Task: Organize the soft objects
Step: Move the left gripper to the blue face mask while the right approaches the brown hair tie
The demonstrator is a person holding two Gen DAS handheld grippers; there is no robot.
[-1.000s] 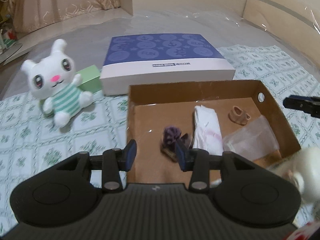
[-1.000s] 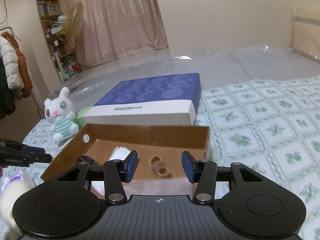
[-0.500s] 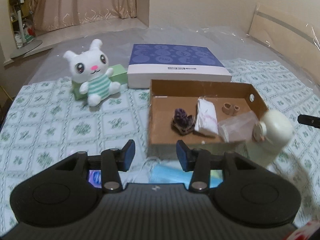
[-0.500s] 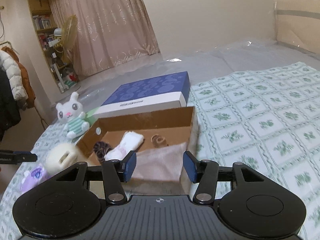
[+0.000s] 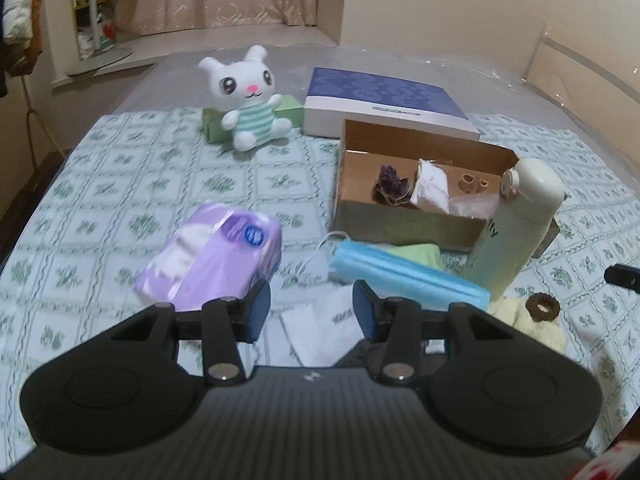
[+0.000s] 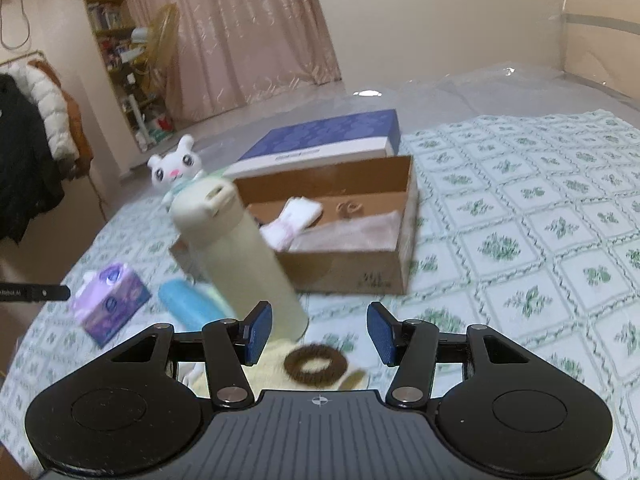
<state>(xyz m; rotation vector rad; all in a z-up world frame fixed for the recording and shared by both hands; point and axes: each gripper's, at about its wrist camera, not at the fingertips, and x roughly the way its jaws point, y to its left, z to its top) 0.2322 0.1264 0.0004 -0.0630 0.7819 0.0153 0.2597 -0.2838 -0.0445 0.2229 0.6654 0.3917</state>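
My left gripper (image 5: pixel 310 312) is open and holds nothing. It hovers over white paper packets (image 5: pixel 320 328), with a purple tissue pack (image 5: pixel 212 256) at its left and a stack of blue face masks (image 5: pixel 404 276) at its right. My right gripper (image 6: pixel 320 330) is open too, above a brown hair tie (image 6: pixel 316 362) that lies on a yellow cloth (image 6: pixel 272 368). Beyond both stands a cardboard box (image 5: pixel 400 224) with a purple knit item (image 5: pixel 390 182), a white cloth (image 5: pixel 430 186), a small tan piece (image 5: pixel 472 182) and a clear bag (image 5: pixel 472 206) inside. A white bunny plush (image 5: pixel 250 96) sits at the far left.
A cream bottle (image 6: pixel 240 256) stands upright by the box's near corner, just left of my right gripper. A blue and white flat box (image 5: pixel 384 104) and a green carton (image 5: pixel 292 110) lie behind. A green cloth (image 5: pixel 416 254) lies under the masks. The bed's quilt (image 6: pixel 520 240) stretches right.
Both grippers have drawn back from the cardboard box. The tissue pack, masks, bottle, hair tie and yellow cloth have come into view in front of it.
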